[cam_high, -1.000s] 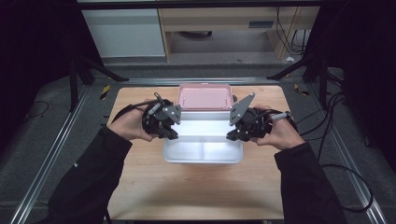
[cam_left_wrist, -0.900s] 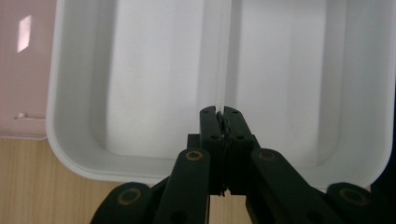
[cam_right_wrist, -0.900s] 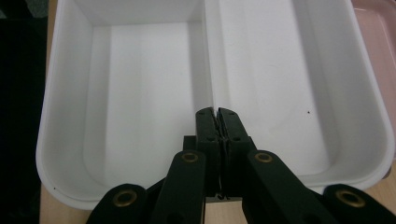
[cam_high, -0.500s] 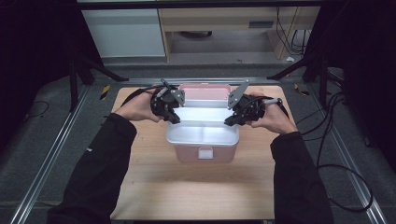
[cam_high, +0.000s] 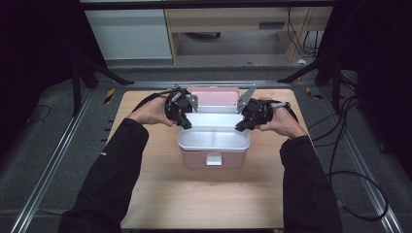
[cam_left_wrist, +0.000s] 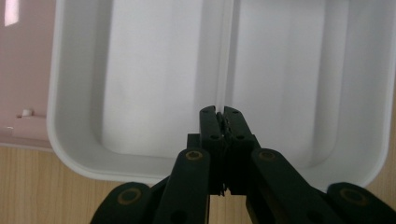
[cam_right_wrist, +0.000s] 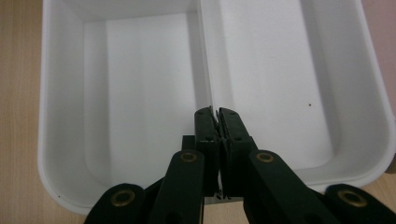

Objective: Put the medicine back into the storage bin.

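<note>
A person's two dark sleeves (cam_high: pixel 114 179) reach in from the near edge of the wooden bench (cam_high: pixel 160 194), each hand carrying a hand-held gripper.

Mid-bench sits a pink box (cam_high: pixel 214 158) with a white latch on its near face. A white tray (cam_high: pixel 214 138) rests in the box, split by a central wall into two bare compartments.

The left hand-held gripper (cam_high: pixel 186 125) meets the tray's left rim; the right hand-held gripper (cam_high: pixel 240 127) meets the right rim. Both point inward and down at the tray from opposite sides.

In the left gripper view the left hand-held gripper's (cam_left_wrist: pixel 220 114) black jaws are pressed together, tips in line with the tray's (cam_left_wrist: pixel 140 70) dividing wall, just above the near rim. Whether a thin edge of the tray is caught between them cannot be told. A strip of pink shows at the left edge of this view, and wood below.

In the right gripper view the right hand-held gripper (cam_right_wrist: pixel 215 115) is likewise closed, its tips over the tray's (cam_right_wrist: pixel 289 70) divider, with bench wood along the left.

Beyond the tray, toward the far edge of the bench, the pink lid (cam_high: pixel 214 96) lies flat between the two grey plates on top of the grippers.

Farther off, dark floor, metal rails and cables surround the bench.
</note>
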Available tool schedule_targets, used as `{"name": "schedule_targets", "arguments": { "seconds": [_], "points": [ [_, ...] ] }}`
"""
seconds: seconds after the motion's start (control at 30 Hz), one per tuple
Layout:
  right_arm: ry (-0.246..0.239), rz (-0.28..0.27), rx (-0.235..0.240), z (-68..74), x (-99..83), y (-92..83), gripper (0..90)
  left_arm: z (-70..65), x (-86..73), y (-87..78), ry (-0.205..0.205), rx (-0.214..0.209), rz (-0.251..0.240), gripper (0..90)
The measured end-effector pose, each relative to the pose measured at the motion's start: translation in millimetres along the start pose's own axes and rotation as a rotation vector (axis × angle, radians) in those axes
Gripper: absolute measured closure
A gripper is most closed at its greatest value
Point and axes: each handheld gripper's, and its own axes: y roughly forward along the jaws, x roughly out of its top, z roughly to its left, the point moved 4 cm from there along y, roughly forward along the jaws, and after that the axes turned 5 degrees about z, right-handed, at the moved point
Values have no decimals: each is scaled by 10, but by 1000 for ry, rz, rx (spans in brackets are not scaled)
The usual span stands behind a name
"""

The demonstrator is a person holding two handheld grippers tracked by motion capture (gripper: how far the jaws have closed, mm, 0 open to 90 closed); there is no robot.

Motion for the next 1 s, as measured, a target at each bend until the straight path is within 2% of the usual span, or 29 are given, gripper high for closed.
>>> {"name": "schedule_targets", "arguments": {
  "seconds": [0.2,0.43,0.53,0.63,0.73,0.83,0.87,0.9,1.0],
  "points": [
    [7,31,4,0,-14,99,872,1,-3,122,-2,-8,28,884],
    [17,57,14,0,-31,214,864,6,-79,214,-26,-35,-14,882],
    [41,43,20,8,-71,261,853,6,-82,233,-35,-38,-16,880],
    [61,29,14,14,-87,273,842,9,-86,253,-49,-39,-10,873],
    [77,35,-4,20,-77,273,821,4,-105,243,-68,-32,-27,864],
    [109,-4,-44,22,-66,225,723,0,-122,166,-95,-20,-61,825],
    [122,-22,-51,21,-62,206,696,-5,-126,125,-113,-14,-88,806],
    [152,-46,-72,17,-61,169,685,-5,-134,94,-118,-4,-97,782],
    [191,-90,-105,11,-65,97,608,-15,-163,32,-136,28,-105,725]
  ]
}}
